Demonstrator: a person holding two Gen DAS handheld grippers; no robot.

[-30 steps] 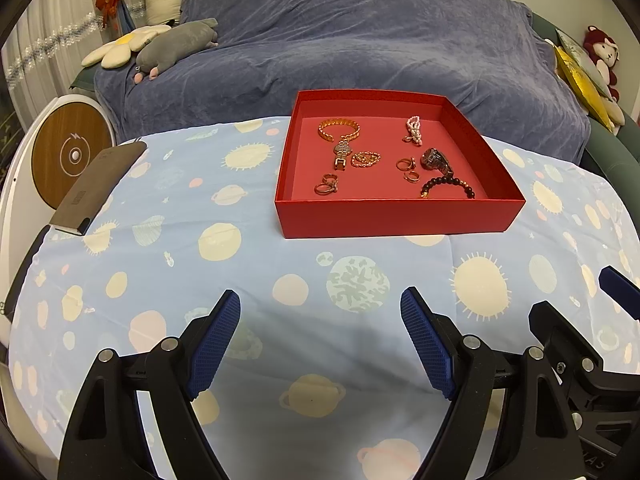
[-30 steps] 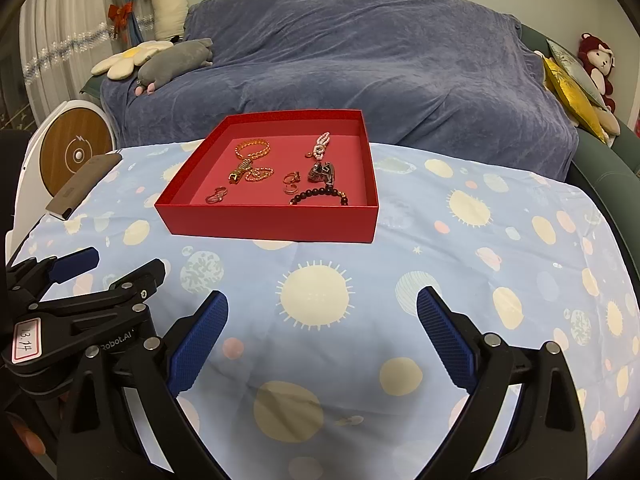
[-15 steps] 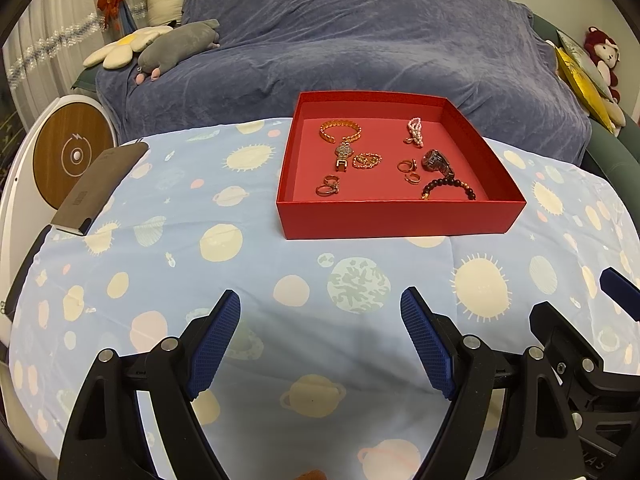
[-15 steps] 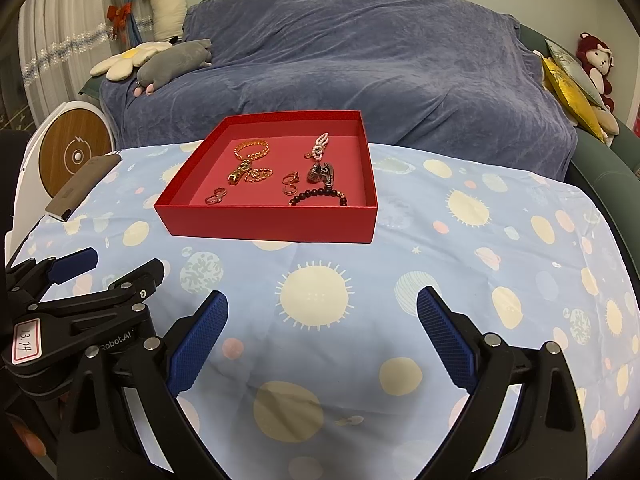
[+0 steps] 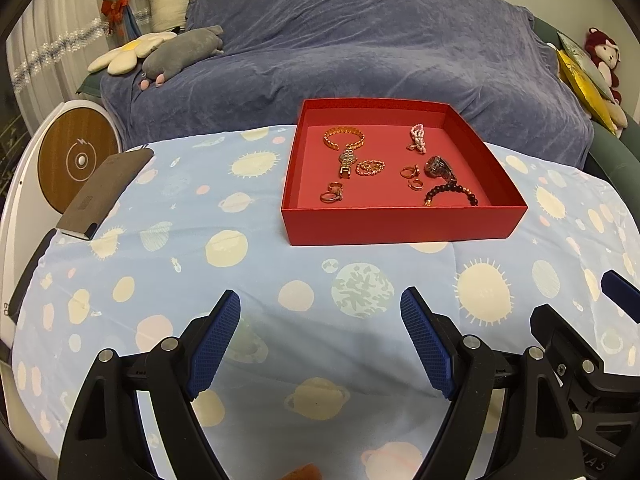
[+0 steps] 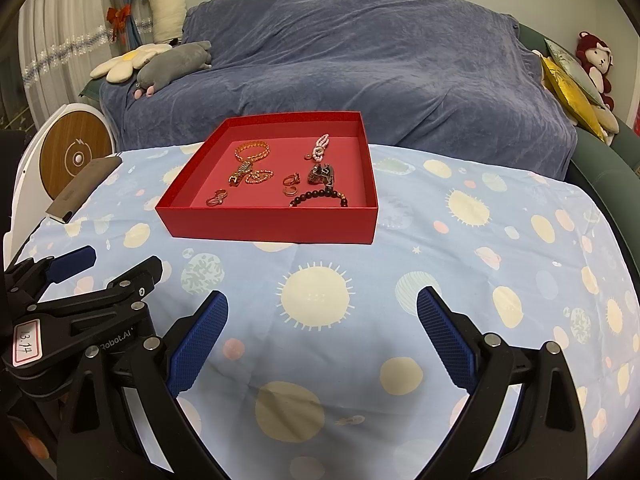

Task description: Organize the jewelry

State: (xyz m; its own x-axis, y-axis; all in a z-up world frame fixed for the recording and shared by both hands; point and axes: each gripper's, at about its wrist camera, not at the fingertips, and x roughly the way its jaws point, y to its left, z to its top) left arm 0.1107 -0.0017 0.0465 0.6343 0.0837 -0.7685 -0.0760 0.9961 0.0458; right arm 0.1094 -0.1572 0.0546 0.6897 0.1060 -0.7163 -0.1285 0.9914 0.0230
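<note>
A shallow red box (image 5: 400, 222) (image 6: 264, 226) stands on the patterned blue cloth, holding several pieces of jewelry: a gold watch (image 5: 346, 148) (image 6: 246, 160), a pink bead piece (image 5: 417, 138) (image 6: 320, 148), a dark bead bracelet (image 5: 450, 194) (image 6: 318, 198), a dark watch (image 5: 438, 168), small gold rings (image 5: 332, 194). My left gripper (image 5: 322, 340) hangs open over the cloth, well short of the box, nothing between its blue pads. My right gripper (image 6: 322, 340) is likewise open and empty, beside the left gripper (image 6: 80, 300).
A grey-brown flat case (image 5: 100, 196) lies at the cloth's left edge, over a white round device with a wooden face (image 5: 76, 164). Behind the table is a sofa under a blue-grey throw (image 5: 360, 40) with plush toys (image 5: 176, 52) at both ends.
</note>
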